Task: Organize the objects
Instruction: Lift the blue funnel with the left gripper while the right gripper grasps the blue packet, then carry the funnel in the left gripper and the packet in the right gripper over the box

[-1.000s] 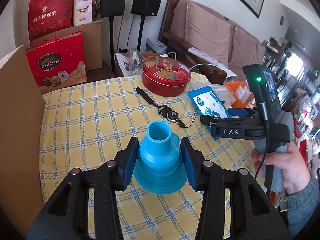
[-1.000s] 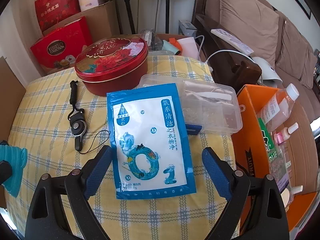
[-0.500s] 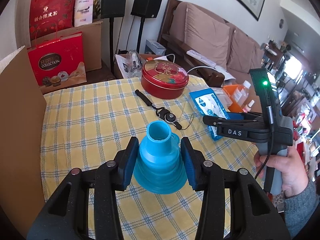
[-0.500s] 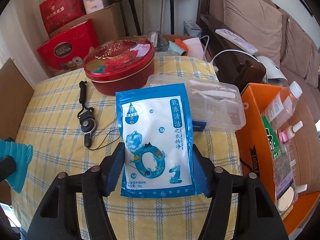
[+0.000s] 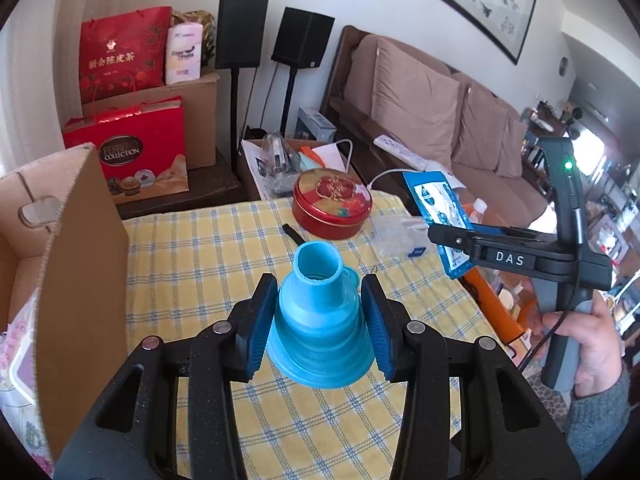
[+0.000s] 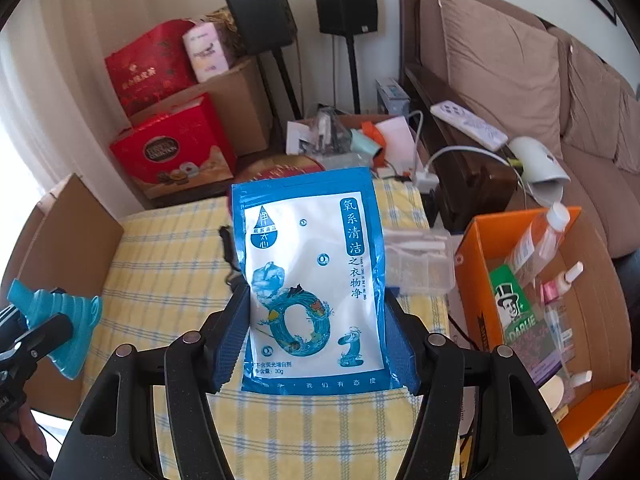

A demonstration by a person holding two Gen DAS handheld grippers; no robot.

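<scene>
My left gripper point(image 5: 320, 312) is shut on a blue collapsible funnel point(image 5: 318, 316), held above the yellow checked tablecloth point(image 5: 192, 264). The funnel also shows at the left edge of the right wrist view point(image 6: 60, 320). My right gripper point(image 6: 316, 328) is shut on a blue and white detergent pouch point(image 6: 312, 276), lifted off the table and tilted up. The pouch also shows in the left wrist view point(image 5: 440, 208), held by the right gripper point(image 5: 452, 240) to the right of the funnel.
A red round tin point(image 5: 332, 204), a black lanyard point(image 5: 292, 232) and a clear plastic box point(image 6: 416, 260) lie on the table. A brown cardboard box point(image 5: 60, 260) stands at the left. An orange box point(image 6: 540, 300) with bottles stands at the right.
My right gripper closed on the pouch and lifted it off the table. My left gripper rose and pulled back with the funnel, bringing the cardboard box into view.
</scene>
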